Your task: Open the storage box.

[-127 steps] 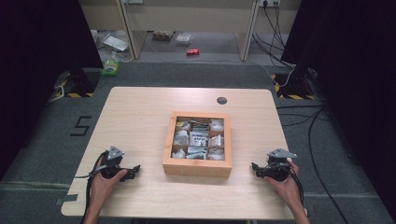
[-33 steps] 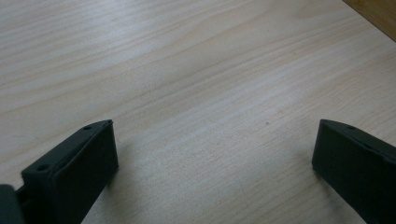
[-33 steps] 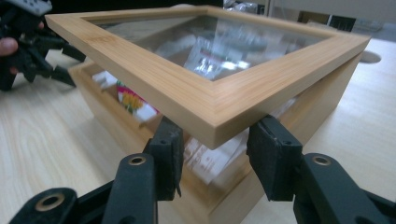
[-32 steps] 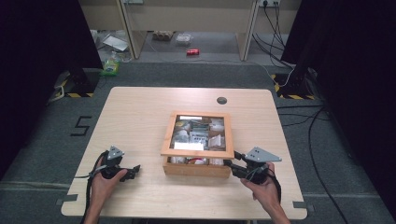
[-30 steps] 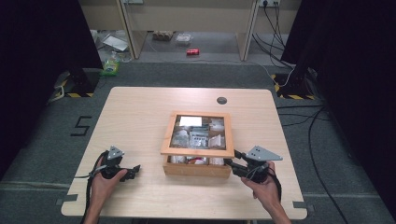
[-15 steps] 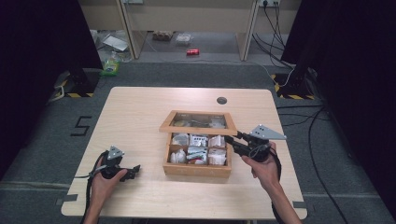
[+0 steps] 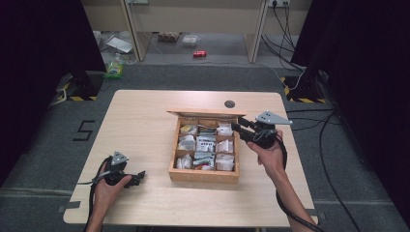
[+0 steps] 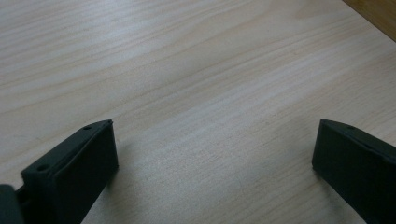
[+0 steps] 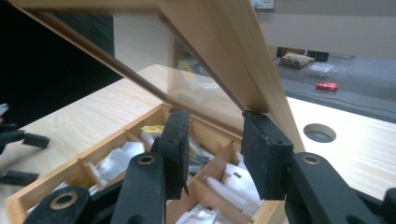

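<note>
My left tool (image 7: 138, 176) rests open and empty on the surface's (image 7: 145, 121) near left corner. My right tool (image 9: 212, 154) sits at the box's (image 7: 203, 175) far right corner, where the glass lid (image 9: 224, 56) rises, its long edge running across the box's far side. The jaws have just been closing; they look to bracket the lid's frame, though real contact is unclear. Packets (image 7: 207, 144) fill the compartments below.

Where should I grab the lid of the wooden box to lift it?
Pinch the lid by its wooden frame, at the free edge away from the far-side hinge, coming from the right of the box. The middle is flat glass, so the jaws have nothing to pinch there.
</note>
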Motion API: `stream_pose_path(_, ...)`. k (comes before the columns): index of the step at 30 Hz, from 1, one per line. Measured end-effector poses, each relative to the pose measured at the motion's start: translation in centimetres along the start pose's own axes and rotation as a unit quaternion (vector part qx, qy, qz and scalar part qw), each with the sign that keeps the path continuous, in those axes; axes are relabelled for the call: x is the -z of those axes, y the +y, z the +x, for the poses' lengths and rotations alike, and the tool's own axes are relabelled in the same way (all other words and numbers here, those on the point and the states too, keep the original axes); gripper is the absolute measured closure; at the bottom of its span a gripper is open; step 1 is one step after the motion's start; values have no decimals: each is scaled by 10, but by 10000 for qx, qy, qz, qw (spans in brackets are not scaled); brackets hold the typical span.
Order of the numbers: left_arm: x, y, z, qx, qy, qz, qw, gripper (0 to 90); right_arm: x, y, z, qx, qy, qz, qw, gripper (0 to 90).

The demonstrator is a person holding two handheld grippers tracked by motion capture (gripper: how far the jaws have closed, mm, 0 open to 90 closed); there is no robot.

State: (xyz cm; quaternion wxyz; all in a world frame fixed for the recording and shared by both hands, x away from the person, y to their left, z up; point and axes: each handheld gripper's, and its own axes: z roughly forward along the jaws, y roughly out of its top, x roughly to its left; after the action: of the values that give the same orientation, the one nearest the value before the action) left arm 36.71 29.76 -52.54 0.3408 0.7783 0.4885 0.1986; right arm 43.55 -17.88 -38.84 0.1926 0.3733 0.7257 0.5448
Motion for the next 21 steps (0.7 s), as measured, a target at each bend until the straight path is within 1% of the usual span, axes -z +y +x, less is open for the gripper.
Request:
stream_pose_path(3,0,0,0,7,2,-6,10000,0,-5,4,-4,19,-75,-6,10000,619)
stream_pose_path(4,0,0,0,8,1,-7,10000,0,-6,6,-5,-16,-89,0,10000,618)
stream_pose_path(6,0,0,0,7,-4,0,10000,0,-8,8,-7,-13,-104,-10,9999,617)
stream_pose_path(9,0,0,0,2,-2,0,10000,0,-14,15,-11,-41,-235,31,9997,610)
stream_pose_path(10,0,0,0,2,-2,0,10000,0,-14,15,-11,-41,-235,31,9997,610)
stream_pose_path(11,0,0,0,6,2,-5,10000,0,-19,18,-13,-45,-289,45,9996,607)
stream_pose_path(14,0,0,0,5,3,-5,10000,0,-23,21,-15,-94,-351,63,9993,597)
stream_pose_path(16,0,0,0,4,-2,-1,10000,0,-28,26,-16,-178,-433,88,9989,591)
stream_pose_path(19,0,0,0,4,3,-4,10000,0,-32,28,-17,-157,-491,100,9986,590)
stream_pose_path(21,0,0,0,3,4,-3,10000,0,-37,32,-19,-131,-620,155,9979,580)
